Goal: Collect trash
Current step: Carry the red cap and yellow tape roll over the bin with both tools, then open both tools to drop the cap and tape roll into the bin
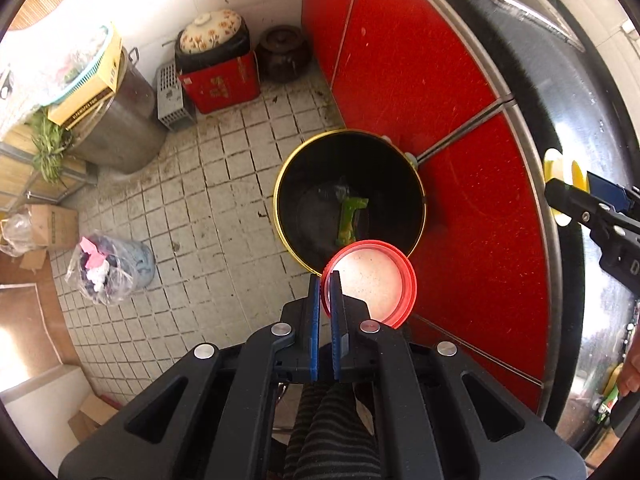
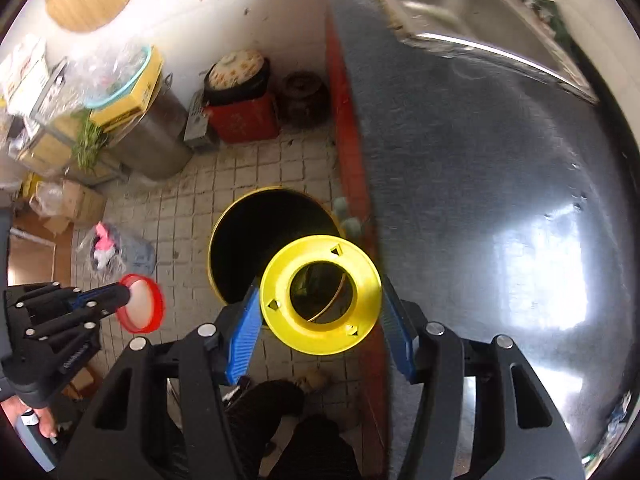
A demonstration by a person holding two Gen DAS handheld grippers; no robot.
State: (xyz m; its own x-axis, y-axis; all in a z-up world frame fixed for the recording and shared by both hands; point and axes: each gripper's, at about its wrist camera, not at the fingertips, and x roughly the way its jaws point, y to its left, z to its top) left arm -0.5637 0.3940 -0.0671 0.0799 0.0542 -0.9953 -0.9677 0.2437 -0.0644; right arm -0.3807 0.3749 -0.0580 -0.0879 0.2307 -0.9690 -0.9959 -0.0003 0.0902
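While above the bin (image 1: 350, 196), red lid (image 1: 374, 284) pinched in left gripper (image 1: 325, 280), yellow spool (image 2: 320, 294) seemingly clamped in right gripper (image 2: 320, 304).

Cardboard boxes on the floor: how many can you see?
2 for sure: one brown cardboard box at the left by the clear bag, and one box lower left, partly cut off by the gripper. More may be hidden behind the clutter.
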